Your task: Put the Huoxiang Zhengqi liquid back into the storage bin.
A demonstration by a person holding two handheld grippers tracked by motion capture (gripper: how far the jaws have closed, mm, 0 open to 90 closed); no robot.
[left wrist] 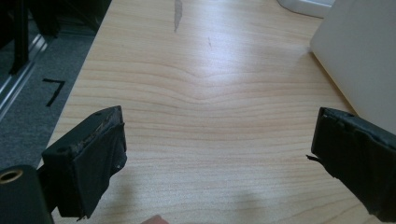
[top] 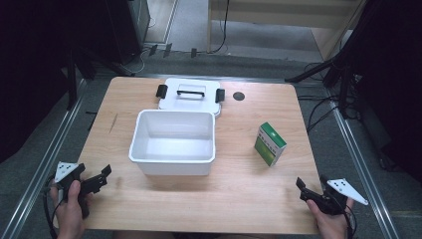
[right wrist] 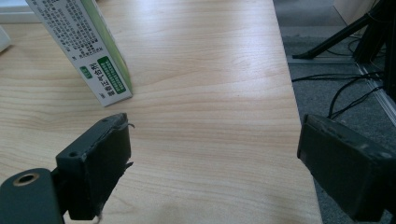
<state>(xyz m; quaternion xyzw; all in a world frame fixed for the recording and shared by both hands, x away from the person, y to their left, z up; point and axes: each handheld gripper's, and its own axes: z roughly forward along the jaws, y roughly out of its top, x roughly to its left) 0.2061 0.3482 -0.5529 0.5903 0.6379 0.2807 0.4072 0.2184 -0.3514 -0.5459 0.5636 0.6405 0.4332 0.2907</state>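
High view: left gripper (top: 102, 175) and right gripper (top: 304, 188) both spread wide, empty; green box (top: 270, 144) upright beside white bin (top: 172, 159).

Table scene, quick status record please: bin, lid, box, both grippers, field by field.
bin: white bin, open, nothing visible inside, mid-table
lid: white lid with black handle and black clips, lying flat just behind the bin
box: green-and-white box, standing on the table to the right of the bin, apart from it
left gripper: left gripper open, nothing between its jaws, over the near left corner of the table
right gripper: right gripper open, nothing between its jaws, near right edge, short of the box
table: wooden table
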